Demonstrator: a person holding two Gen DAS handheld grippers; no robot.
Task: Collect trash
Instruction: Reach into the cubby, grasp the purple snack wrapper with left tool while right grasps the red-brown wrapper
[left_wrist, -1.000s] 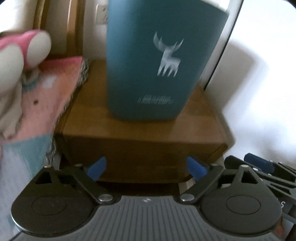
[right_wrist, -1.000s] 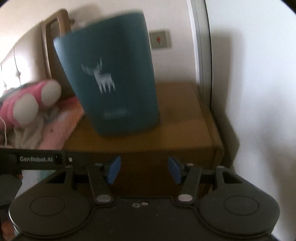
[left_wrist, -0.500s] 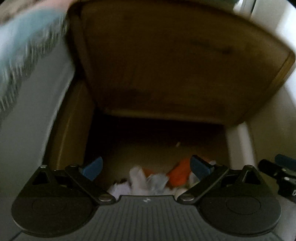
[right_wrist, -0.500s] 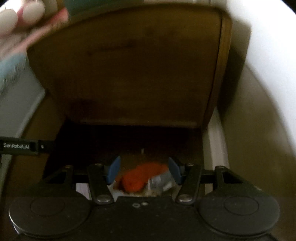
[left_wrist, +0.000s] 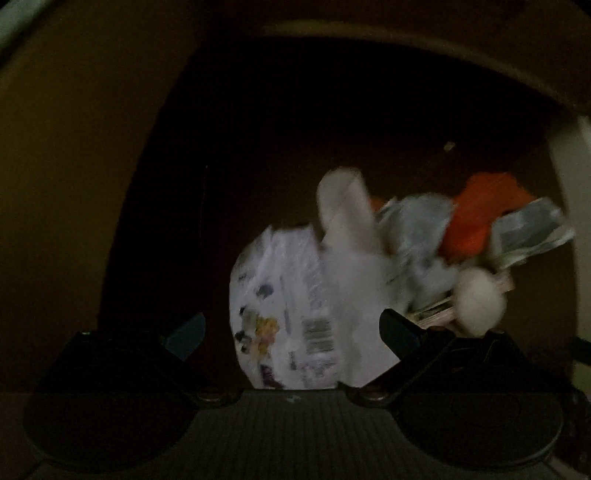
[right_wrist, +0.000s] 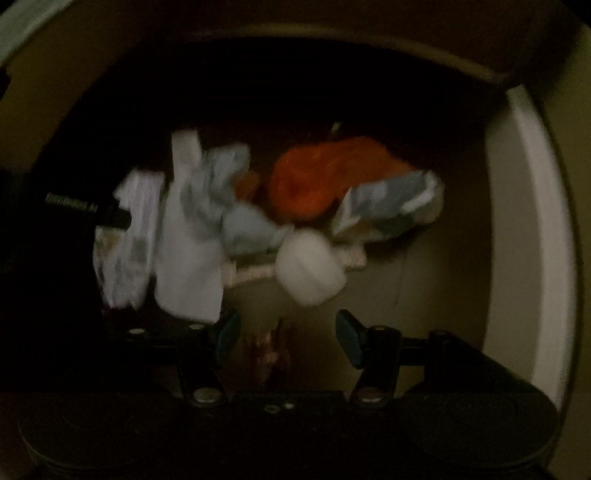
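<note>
Both views are dark and blurred, looking steeply down at a heap of trash on a shadowed floor.

Nearest in the left view, the left gripper (left_wrist: 291, 338) stands with its jaws spread wide and nothing between the pads; the white wrapper (left_wrist: 295, 302) with a barcode lies below the gap, and whether the tips touch it cannot be told. Nearest in the right view, the right gripper (right_wrist: 288, 338) is also spread, its pads apart and clamping nothing. A small dark reddish scrap (right_wrist: 267, 352) shows in its gap, on the floor as far as can be told.

Just beyond the right gripper's tips lies a round white lump (right_wrist: 310, 271) against a pale stick (right_wrist: 251, 273). Left of it is crumpled white paper (right_wrist: 192, 236), then the wrapper (right_wrist: 129, 243) at the heap's left edge, partly behind the other tool's black bar (right_wrist: 88, 210). Farther back sit an orange wad (right_wrist: 317, 177) and a grey-white pack (right_wrist: 391, 203).

Bare floor (right_wrist: 424, 295) lies open to the right of the heap, ending at a pale baseboard (right_wrist: 535, 221). Behind the heap is a black recess under a wooden edge (right_wrist: 332, 37).

Only the left view shows the barcode; only the right view shows the reddish scrap.
</note>
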